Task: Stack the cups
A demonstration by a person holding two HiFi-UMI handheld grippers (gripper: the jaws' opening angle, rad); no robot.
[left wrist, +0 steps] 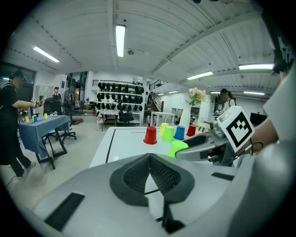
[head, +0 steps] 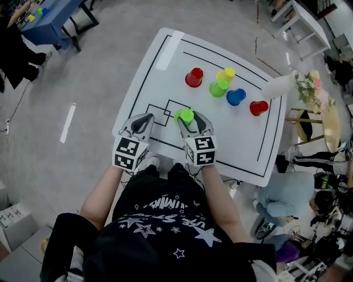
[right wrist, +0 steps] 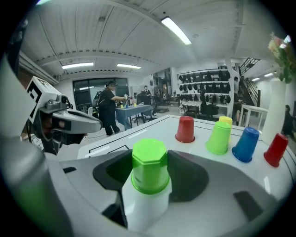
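Observation:
A light-green cup [head: 185,114] [right wrist: 149,163] stands upside down near the front of the white table [head: 165,71]. My right gripper [head: 187,119] [right wrist: 149,183] is shut on it, a pad against each side. My left gripper [head: 144,119] [left wrist: 150,156] hovers just left of it, shut and empty. In the left gripper view the held cup [left wrist: 177,148] shows to the right, in the right gripper's jaws. Further back stand a red cup [head: 194,77] [right wrist: 185,129], a yellow cup [head: 226,73], a second green cup [head: 218,87] [right wrist: 219,137], a blue cup [head: 236,97] [right wrist: 245,144] and another red cup [head: 258,107] [right wrist: 276,149], all upside down.
Black lines mark the table top. A white vase [head: 279,85] with flowers [head: 310,87] sits at the table's far right corner. A person [head: 284,201] crouches by the right front corner. A blue table [head: 49,16] stands far to the left.

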